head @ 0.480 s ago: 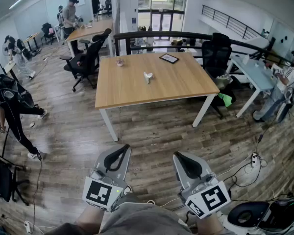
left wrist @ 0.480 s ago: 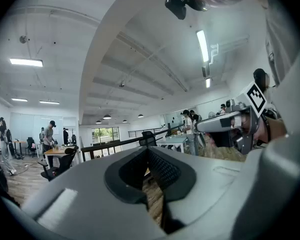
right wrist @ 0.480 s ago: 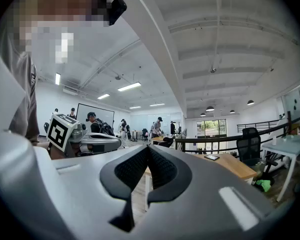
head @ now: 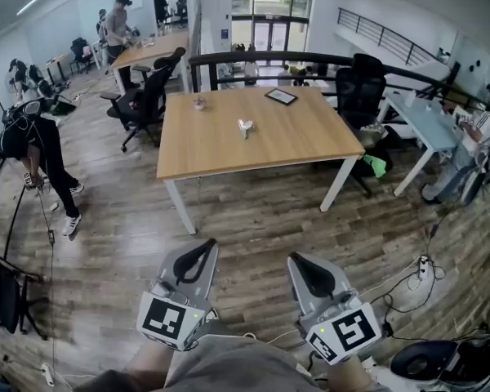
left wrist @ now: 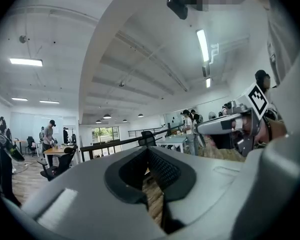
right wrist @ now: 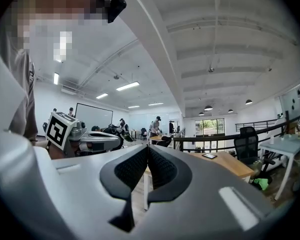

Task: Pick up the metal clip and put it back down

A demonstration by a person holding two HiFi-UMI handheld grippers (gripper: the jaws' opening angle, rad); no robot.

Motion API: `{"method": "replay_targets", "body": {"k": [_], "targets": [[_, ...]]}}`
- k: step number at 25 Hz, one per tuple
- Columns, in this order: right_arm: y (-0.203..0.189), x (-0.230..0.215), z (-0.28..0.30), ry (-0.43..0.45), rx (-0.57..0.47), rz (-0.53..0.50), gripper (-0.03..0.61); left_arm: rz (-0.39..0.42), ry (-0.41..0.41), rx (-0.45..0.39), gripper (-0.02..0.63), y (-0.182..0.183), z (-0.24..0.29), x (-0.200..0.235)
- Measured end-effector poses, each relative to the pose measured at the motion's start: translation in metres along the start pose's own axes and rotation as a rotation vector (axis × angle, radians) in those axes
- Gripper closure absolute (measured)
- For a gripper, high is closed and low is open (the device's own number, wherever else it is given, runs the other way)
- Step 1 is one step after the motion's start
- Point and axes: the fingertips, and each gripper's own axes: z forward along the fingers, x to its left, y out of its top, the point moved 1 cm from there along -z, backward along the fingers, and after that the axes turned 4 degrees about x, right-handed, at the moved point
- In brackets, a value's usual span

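1. The left gripper (head: pixel 206 247) is low in the head view, at about seven o'clock of the picture. Its marker cube is nearest the person and its jaws point away over the wooden floor (head: pixel 253 219).
2. In the left gripper view, the left gripper (left wrist: pixel 147 151) has its ribbed pads pressed together at the tips. It is clenched with nothing between them.
3. The right gripper (head: pixel 297 258) is at about five o'clock of the head view, just beside the left one and level with it.
4. In the right gripper view, the right gripper (right wrist: pixel 147 149) is likewise clenched on nothing, with its pads meeting along their length.
5. The metal clip (head: pixel 245 127) is on the wooden table (head: pixel 302 141), well apart from both grippers, at twelve o'clock from them. It seems to be upright, but it is too small here to be sure.
6. A dark flat tablet (head: pixel 282 96) lies on the tabletop at about one o'clock from the clip.
7. A small pale object (head: pixel 199 102) is at about ten o'clock from the clip, near the table's far left corner.
8. A black office chair (head: pixel 362 84) is at the table's far right corner.
9. A person in dark clothes (head: pixel 33 149) bends over at nine o'clock of the head view.
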Motion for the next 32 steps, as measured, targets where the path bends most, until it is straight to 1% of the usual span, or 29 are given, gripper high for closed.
{"method": "replay_targets", "body": {"k": [4, 8, 9, 10, 11, 12, 17, 21, 26, 32], "targets": [[-0.003, -0.003, -0.008, 0.017, -0.006, 0.012, 0.566, -0.012, 0.006, -0.005, 0.614, 0.004, 0.001, -0.007], [-0.001, -0.008, -0.005, 0.006, -0.033, 0.046, 0.563, 0.001, 0.018, -0.009, 0.614, 0.006, 0.001, -0.001], [0.000, -0.009, -0.003, 0.006, -0.040, 0.049, 0.532, 0.005, 0.022, -0.008, 0.614, 0.006, 0.002, 0.001], [0.000, -0.010, 0.000, 0.006, -0.045, 0.050, 0.469, 0.007, 0.025, -0.007, 0.614, 0.006, 0.004, 0.004], [0.000, -0.012, 0.002, 0.003, -0.051, 0.052, 0.423, 0.008, 0.027, -0.006, 0.614, 0.005, 0.006, 0.006], [0.000, -0.015, 0.005, 0.000, -0.055, 0.053, 0.417, 0.009, 0.028, -0.005, 0.614, 0.004, 0.009, 0.008], [-0.007, -0.030, 0.024, -0.007, -0.029, 0.056, 0.417, 0.005, 0.015, -0.002, 0.614, -0.003, 0.035, 0.019], [-0.002, -0.053, 0.049, -0.025, -0.017, 0.052, 0.417, -0.001, -0.011, 0.002, 0.614, 0.000, 0.069, 0.036], [0.007, -0.086, 0.094, -0.026, -0.008, 0.068, 0.417, 0.022, -0.053, -0.007, 0.614, 0.007, 0.119, 0.059], [0.009, -0.127, 0.158, -0.038, 0.024, 0.102, 0.418, 0.008, -0.077, 0.019, 0.614, 0.003, 0.177, 0.102]]}}
